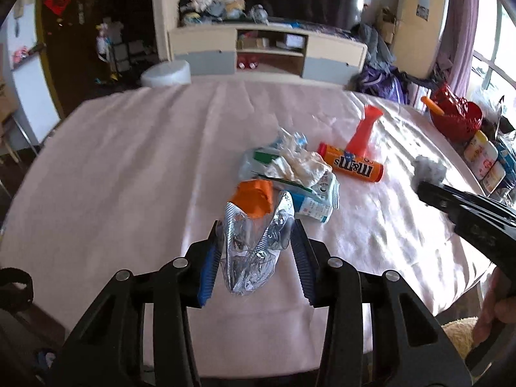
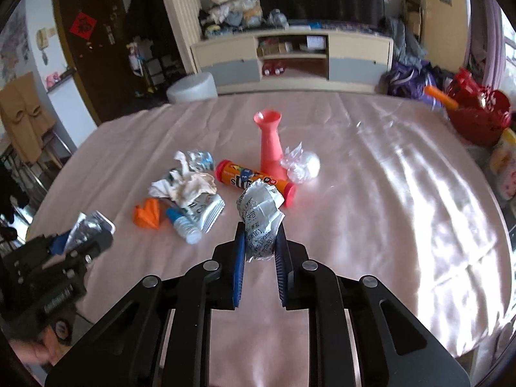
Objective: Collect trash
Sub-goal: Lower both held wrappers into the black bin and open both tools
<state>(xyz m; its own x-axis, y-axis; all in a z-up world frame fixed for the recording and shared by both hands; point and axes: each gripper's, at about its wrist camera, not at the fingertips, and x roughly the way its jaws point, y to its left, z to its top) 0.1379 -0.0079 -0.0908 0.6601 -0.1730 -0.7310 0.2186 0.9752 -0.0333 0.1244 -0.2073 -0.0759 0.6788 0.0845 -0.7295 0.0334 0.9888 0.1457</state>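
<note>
Ahead of the left gripper, a heap of trash lies on the worktop with its pink cloth: an orange paper scrap just beyond the fingertips, then a crumpled tissue on top of a small printed carton, and a crushed clear bottle at the far side of the heap. To the right of the heap an orange m&m's tube lies on its side, its long axis running from the near right to the far left, and the coral vase stands upright behind it. A red basket is far to the right, at the worktop's edge. The left gripper is closed on a silver foil wrapper; the wrapper hangs between the two blue pads with its long axis roughly along the fingers, its upper end pointing toward the heap. The right gripper clamps a crumpled printed paper, which stands up from between its pads and leans forward, so that it hides the middle of the m&m's tube in the right wrist view. Behind the tube, the vase has a ball of clear plastic wrap just to its right. To the left of the right gripper lies a small blue-capped bottle, pointing toward it.
</note>
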